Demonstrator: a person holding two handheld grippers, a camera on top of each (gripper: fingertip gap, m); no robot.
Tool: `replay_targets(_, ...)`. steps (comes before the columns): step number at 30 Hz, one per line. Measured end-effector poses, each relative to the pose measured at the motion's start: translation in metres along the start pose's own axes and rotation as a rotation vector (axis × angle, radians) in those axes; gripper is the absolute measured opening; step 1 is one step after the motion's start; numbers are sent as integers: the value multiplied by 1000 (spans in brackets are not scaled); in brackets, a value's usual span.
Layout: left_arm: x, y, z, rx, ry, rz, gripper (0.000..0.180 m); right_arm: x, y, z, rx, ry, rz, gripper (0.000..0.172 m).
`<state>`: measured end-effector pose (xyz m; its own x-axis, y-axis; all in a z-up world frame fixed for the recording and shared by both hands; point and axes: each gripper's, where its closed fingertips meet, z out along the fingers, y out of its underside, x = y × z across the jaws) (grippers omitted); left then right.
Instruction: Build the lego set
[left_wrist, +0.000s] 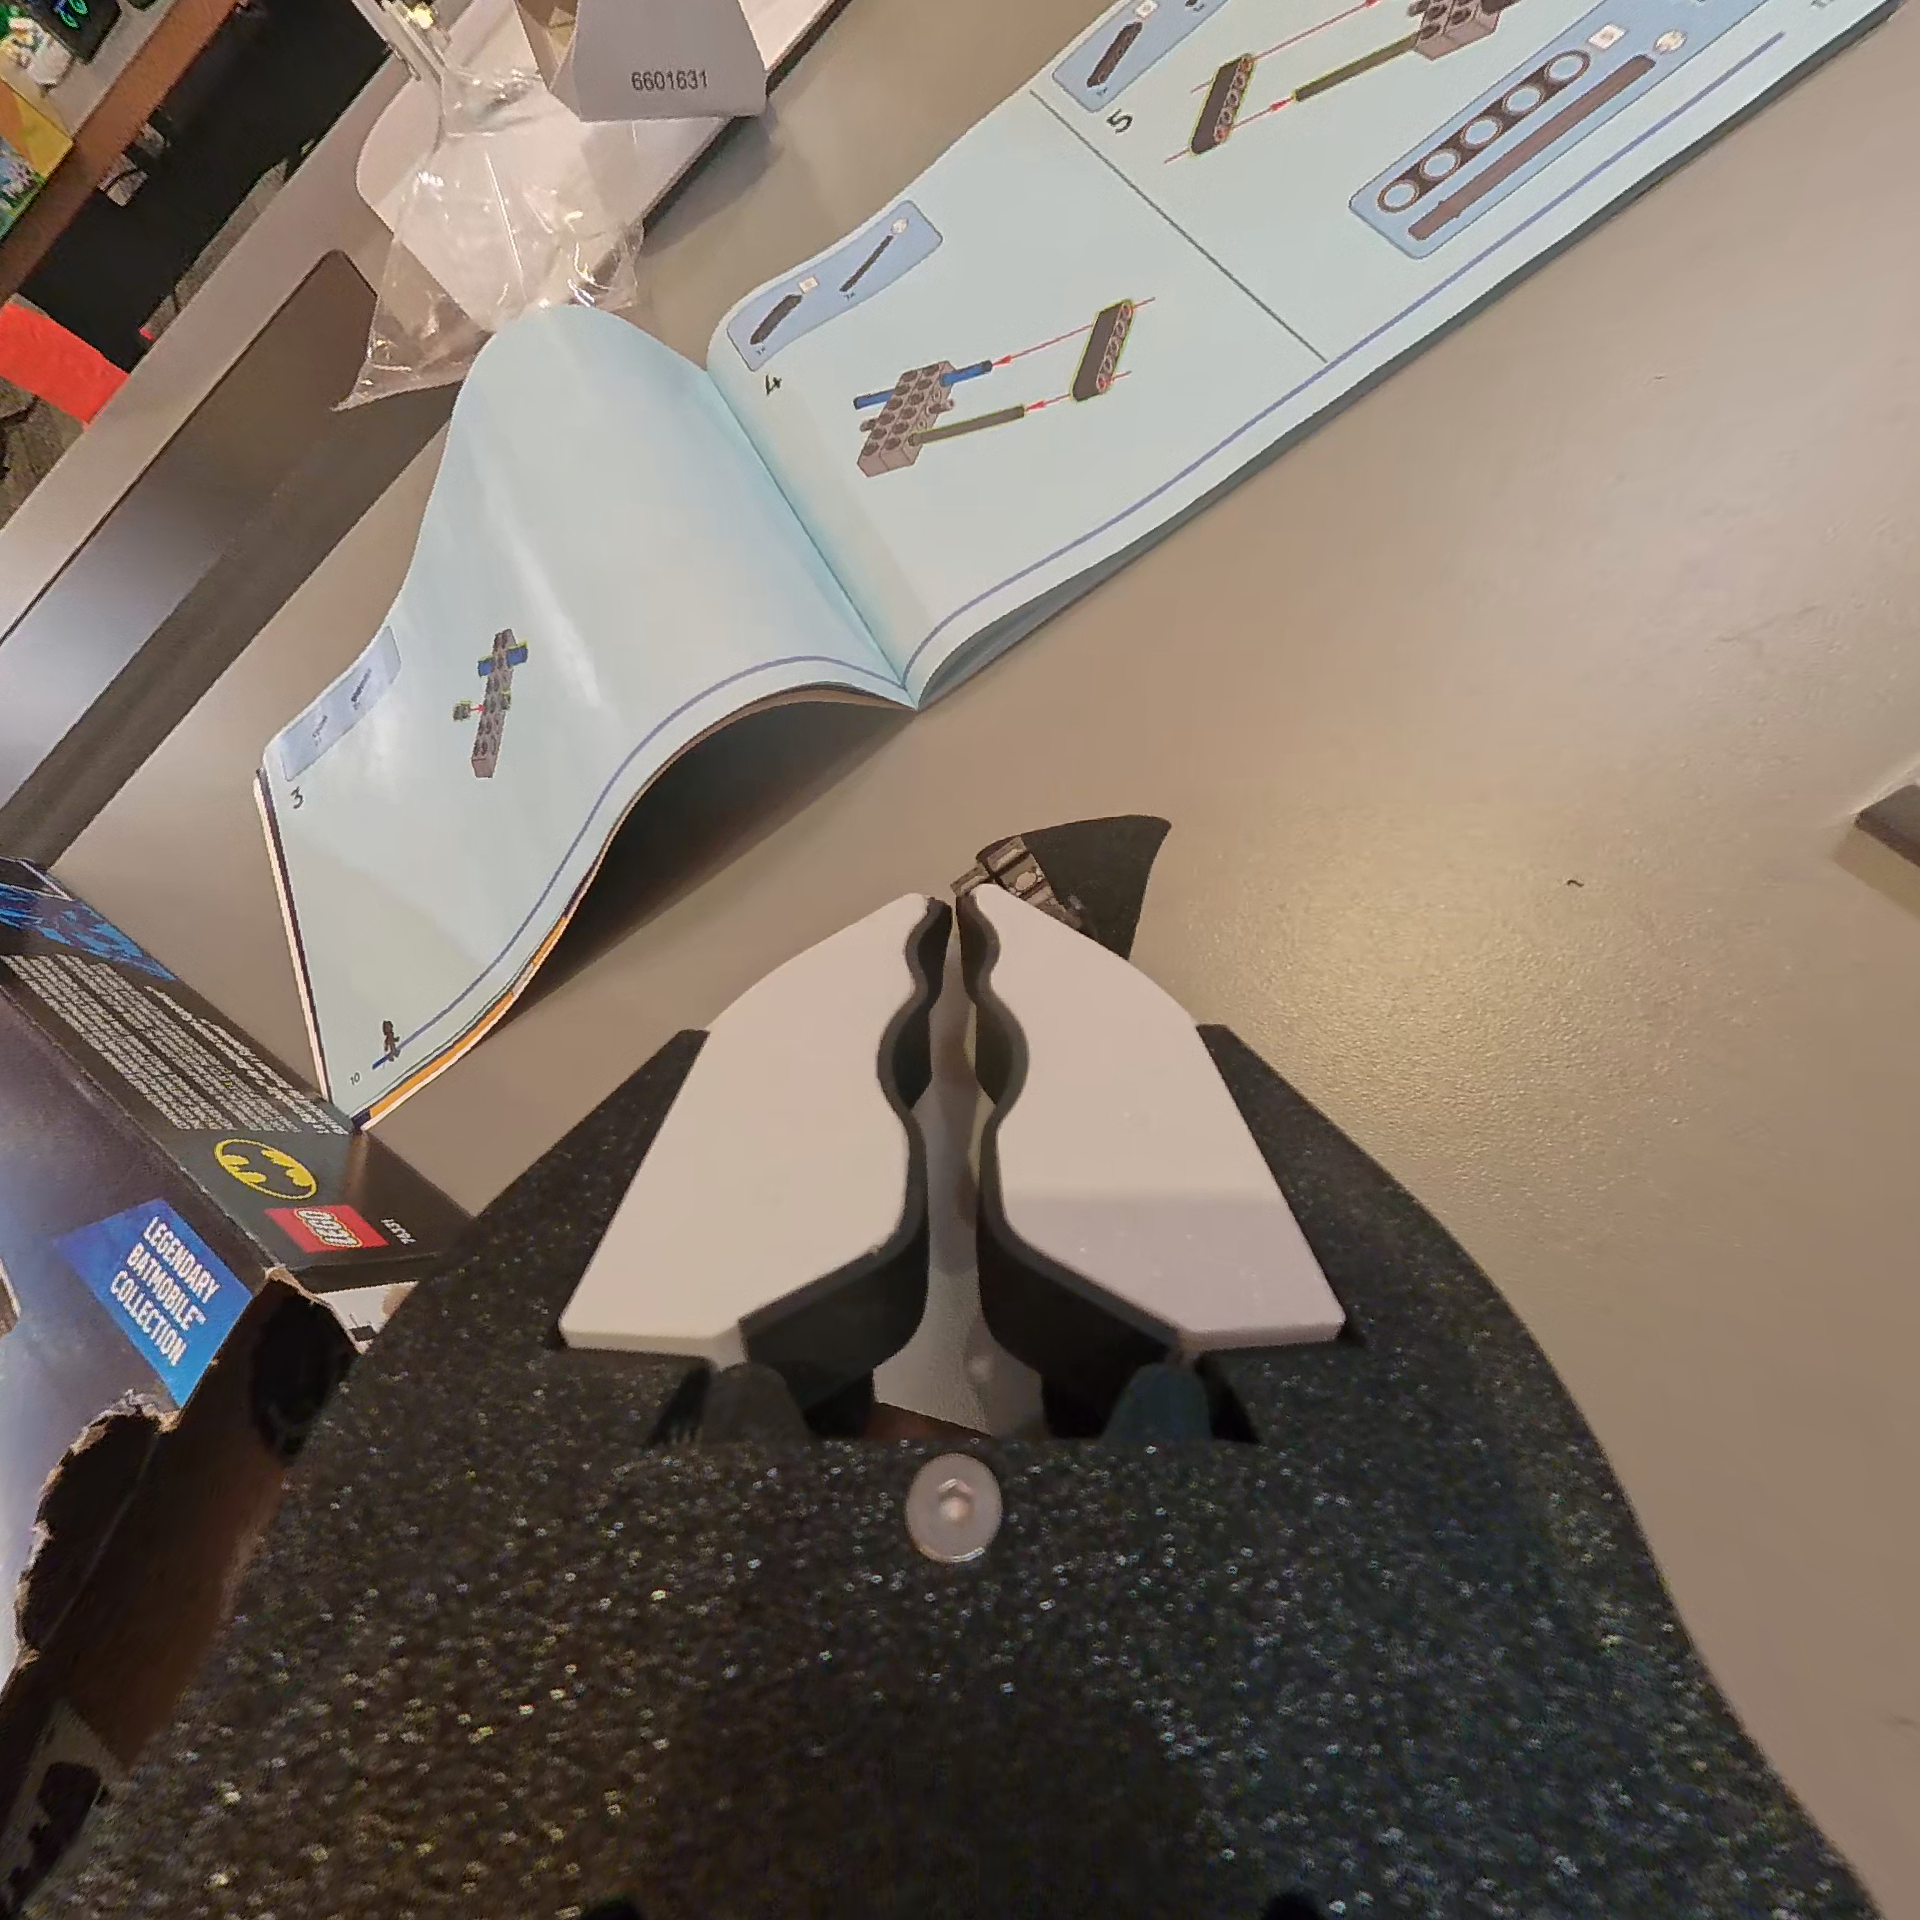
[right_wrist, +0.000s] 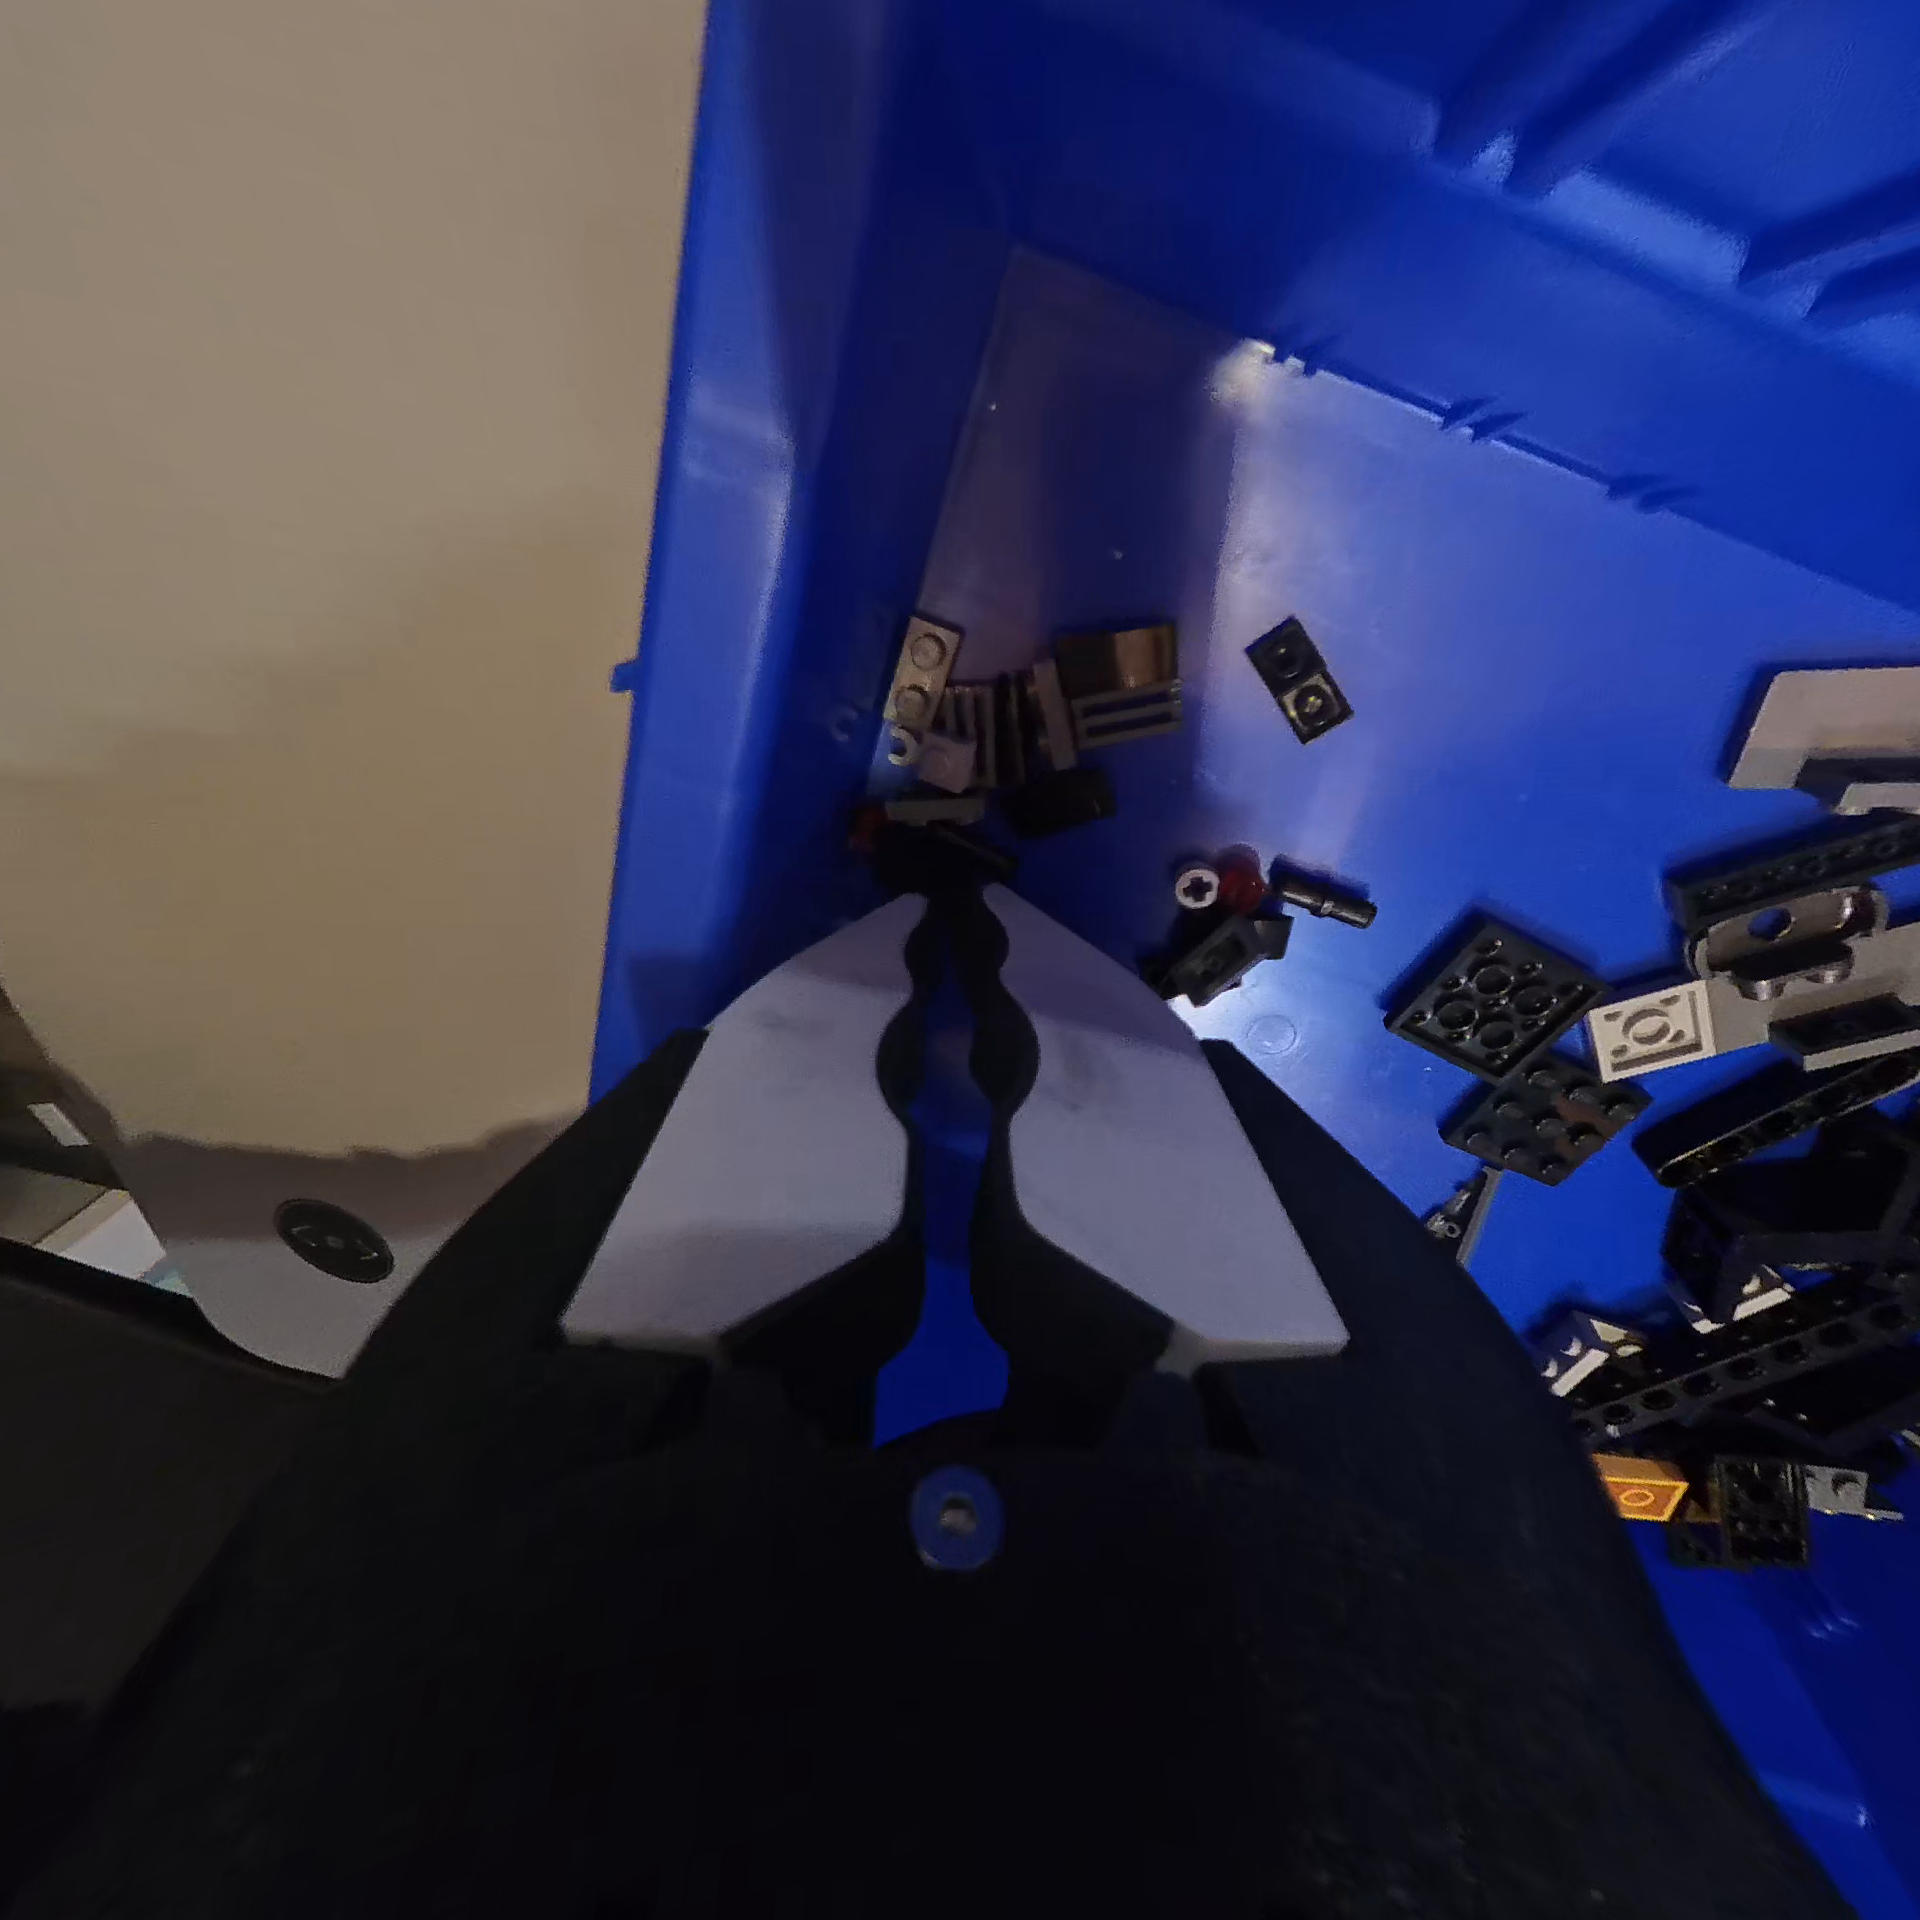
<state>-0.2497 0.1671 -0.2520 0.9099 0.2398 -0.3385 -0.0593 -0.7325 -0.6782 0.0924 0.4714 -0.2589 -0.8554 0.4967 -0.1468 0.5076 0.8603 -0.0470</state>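
Bricks are the common thread, though each view shows a different lot of them.

Left wrist view: the left tongs (left_wrist: 954, 906) hover low over the beige tabletop (left_wrist: 1507, 727), their tips drawn together to a bare slit. Just past the right tip a small grey studded piece (left_wrist: 1023, 881) pokes out against a dark fin-shaped part (left_wrist: 1107, 873); whether the pads press on it cannot be told, since the finger hides the contact. Beyond lies an open instruction booklet (left_wrist: 644, 582) with pale blue pages, its left leaf arched up off the tabletop. A dark printed box (left_wrist: 156, 1195) with a torn flap sits at the left edge, and crumpled clear plastic bags (left_wrist: 499, 208) lie farther back. None of this appears in the other view.

Right wrist view: the right tongs (right_wrist: 951, 902) reach into the corner of a blue plastic bin (right_wrist: 727, 520), closed nearly tip to tip, with a small black piece (right_wrist: 951, 852) right at the tips; a grip on it cannot be confirmed. A cluster of grey and black bricks (right_wrist: 1039, 707) lies just beyond in the corner. Black plates (right_wrist: 1496, 987) and long black beams (right_wrist: 1766, 1351) are scattered to the right, well apart. Tabletop shows left of the bin wall.
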Motion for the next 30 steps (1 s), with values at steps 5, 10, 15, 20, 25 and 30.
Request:
replay_targets(5,0,0,0,2,1,4,2,7,2,-7,11,51,4,1)
replay_targets(10,2,0,-1,5,2,13,2,6,4,-13,25,60,23,1)
replay_targets(15,2,-1,-1,5,2,15,2,-4,2,-10,27,16,-6,1)
replay_targets(20,2,-1,-1,4,5,9,3,-10,3,-9,18,-49,-9,4)
replay_targets(25,1,0,0,3,9,1,3,-7,10,-2,-41,-57,-46,8)
replay_targets(30,1,-1,0,4,7,3,3,-2,7,1,-33,6,-85,8)
